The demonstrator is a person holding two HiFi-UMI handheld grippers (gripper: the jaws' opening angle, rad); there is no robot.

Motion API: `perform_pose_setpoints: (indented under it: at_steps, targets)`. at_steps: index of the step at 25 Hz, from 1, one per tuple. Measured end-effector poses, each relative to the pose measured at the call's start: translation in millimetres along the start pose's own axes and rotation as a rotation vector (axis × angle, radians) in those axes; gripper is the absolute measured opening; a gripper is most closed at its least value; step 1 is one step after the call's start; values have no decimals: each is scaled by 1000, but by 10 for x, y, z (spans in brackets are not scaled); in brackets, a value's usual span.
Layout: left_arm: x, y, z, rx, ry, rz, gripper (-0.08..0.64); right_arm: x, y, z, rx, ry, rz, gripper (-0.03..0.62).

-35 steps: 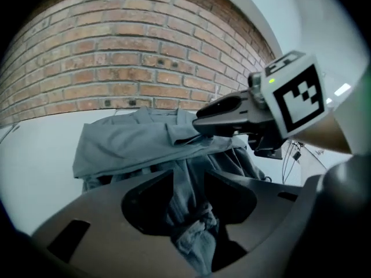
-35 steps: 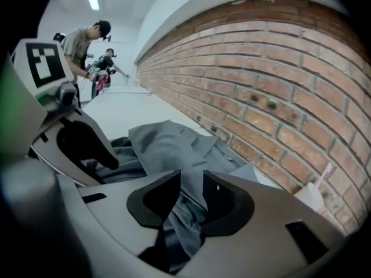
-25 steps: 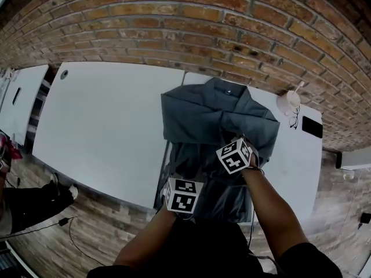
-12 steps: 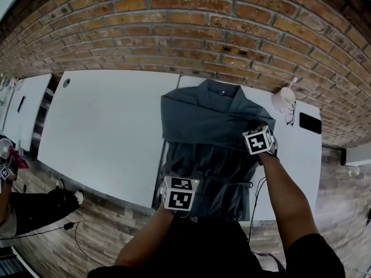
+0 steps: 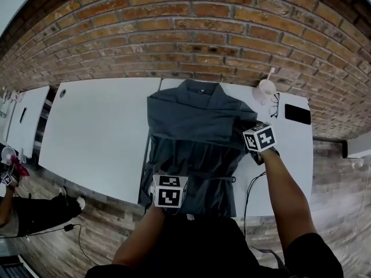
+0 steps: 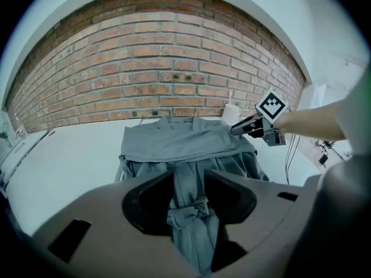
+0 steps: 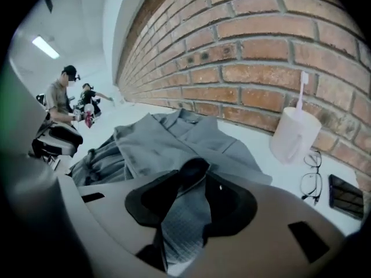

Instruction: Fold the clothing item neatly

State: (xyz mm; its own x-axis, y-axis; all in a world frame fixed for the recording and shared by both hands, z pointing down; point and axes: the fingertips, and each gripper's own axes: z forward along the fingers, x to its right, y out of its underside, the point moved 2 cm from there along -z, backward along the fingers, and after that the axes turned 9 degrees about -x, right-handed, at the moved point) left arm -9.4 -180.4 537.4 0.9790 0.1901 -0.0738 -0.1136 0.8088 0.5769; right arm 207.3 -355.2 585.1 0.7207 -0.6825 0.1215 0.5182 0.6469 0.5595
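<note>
At the lower centre of the head view, the left gripper (image 6: 188, 178) hangs over the hem of the grey robe (image 5: 194, 132). Its fingers (image 6: 145, 201) stand moderately apart, and the knotted belt (image 6: 194, 208) shows in the gap. At the robe's right edge, the right gripper (image 7: 194, 181) has just been opening. Its fingers are now partway apart, with a fold of cloth between them. The robe lies spread on a white desk (image 5: 98, 132) against a brick wall (image 5: 191, 33). A white cup (image 5: 266, 88), glasses (image 5: 274, 105) and a phone (image 5: 297, 113) sit at upper right.

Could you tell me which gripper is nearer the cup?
Right. The right gripper, jaws just opened around robe cloth, is near the cup; the left gripper is at the robe's near hem.
</note>
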Motion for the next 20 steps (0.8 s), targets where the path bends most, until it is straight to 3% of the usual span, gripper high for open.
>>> perform_pose_setpoints:
  at_steps: [7,8,9,11,13,17,20]
  targets:
    - [53,-13,-48,12,-18,-7,164,57,-121,-289,123,75,-36,129]
    - [38,-29,-47,16,-20,-10,163,-16,-165,-292,140,64,-59,95]
    - [16,-44,-43,18,-22,-13,164,-104,-212,-272,153,51,-87,-2]
    - [-40,-77,-25,19,-24,-18,164,-253,-307,-160,163,41,-122,-2]
    - [-96,-124,0,22,-23,-19,164,-289,-348,13,135,73,-119,-2]
    - [-270,-253,124,28,-11,-16,164,-50,-75,323,-35,234,-23,-2]
    - [-543,-414,327,29,-1,-41,164,29,78,362,-67,266,34,-2]
